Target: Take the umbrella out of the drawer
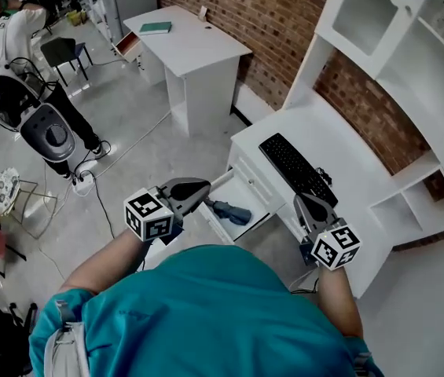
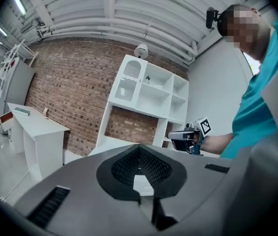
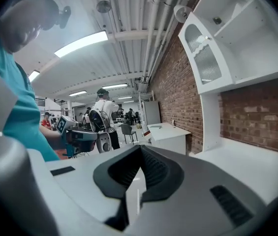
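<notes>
Teal shirt (image 1: 206, 312) nearest; beyond it, two empty grippers flank the open drawer (image 1: 257, 199).
Folded blue umbrella (image 1: 231, 211) lies in the drawer, long axis left-right, just right of the left gripper (image 1: 207, 188); the right gripper (image 1: 306, 201) is farther off. Both have their jaws pressed together.

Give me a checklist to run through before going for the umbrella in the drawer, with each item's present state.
1. Drawer pulled out: ok. The drawer stands open below the desk top.
2. Umbrella reachable: ok. The blue umbrella lies uncovered in the drawer.
3. Left tool ready to grip: not ok. Its jaws are together, with nothing between them.
4. Right tool ready to grip: not ok. Its jaws look together and empty too.
5. A tool at the umbrella: not ok. Neither touches it.
6. Keyboard out of the way: ok. It lies on the desk top, beyond the drawer.
</notes>
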A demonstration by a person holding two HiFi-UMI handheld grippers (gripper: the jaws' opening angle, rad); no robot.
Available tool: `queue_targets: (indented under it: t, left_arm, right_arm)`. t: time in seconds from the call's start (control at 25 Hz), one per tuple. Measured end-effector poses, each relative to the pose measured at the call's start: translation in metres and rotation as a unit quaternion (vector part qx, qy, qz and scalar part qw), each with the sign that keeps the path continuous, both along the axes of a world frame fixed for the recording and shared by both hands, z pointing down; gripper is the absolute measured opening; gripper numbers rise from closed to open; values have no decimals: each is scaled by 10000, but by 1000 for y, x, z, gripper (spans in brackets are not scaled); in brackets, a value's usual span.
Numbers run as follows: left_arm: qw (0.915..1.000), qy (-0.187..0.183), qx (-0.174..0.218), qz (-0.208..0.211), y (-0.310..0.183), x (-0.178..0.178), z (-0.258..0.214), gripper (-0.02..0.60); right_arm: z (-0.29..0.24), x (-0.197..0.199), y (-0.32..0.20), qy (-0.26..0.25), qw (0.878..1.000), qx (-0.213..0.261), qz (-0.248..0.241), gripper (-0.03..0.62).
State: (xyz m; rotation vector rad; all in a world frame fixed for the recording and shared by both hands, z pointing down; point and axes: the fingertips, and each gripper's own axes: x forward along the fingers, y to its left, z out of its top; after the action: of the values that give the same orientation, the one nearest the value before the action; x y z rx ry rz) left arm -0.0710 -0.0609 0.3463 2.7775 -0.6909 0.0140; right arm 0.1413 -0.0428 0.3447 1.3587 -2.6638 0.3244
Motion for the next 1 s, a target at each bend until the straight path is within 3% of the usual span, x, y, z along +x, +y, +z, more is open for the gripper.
queue_targets:
  t: [0.2,0.44,0.64,1.0]
  left_arm:
    - [9971,-22,-276,-711,-23,50,12,14]
    - [9951,-134,-419,-888,-37,98,16,14]
    - [9950,-219,-320,-921,-56,83,21,14]
    - [9983,-398,-254,-342,-105,46,31,14]
  right_arm:
    - [8,43,-32,63,9978,-41,-657,21]
    - [18,70,-66,35,9943,-29,-1068,21]
    - [28,56,-88,-67,9944,-80,-1049,21]
    - [25,24,-108,-82,9987,-21,-502,21]
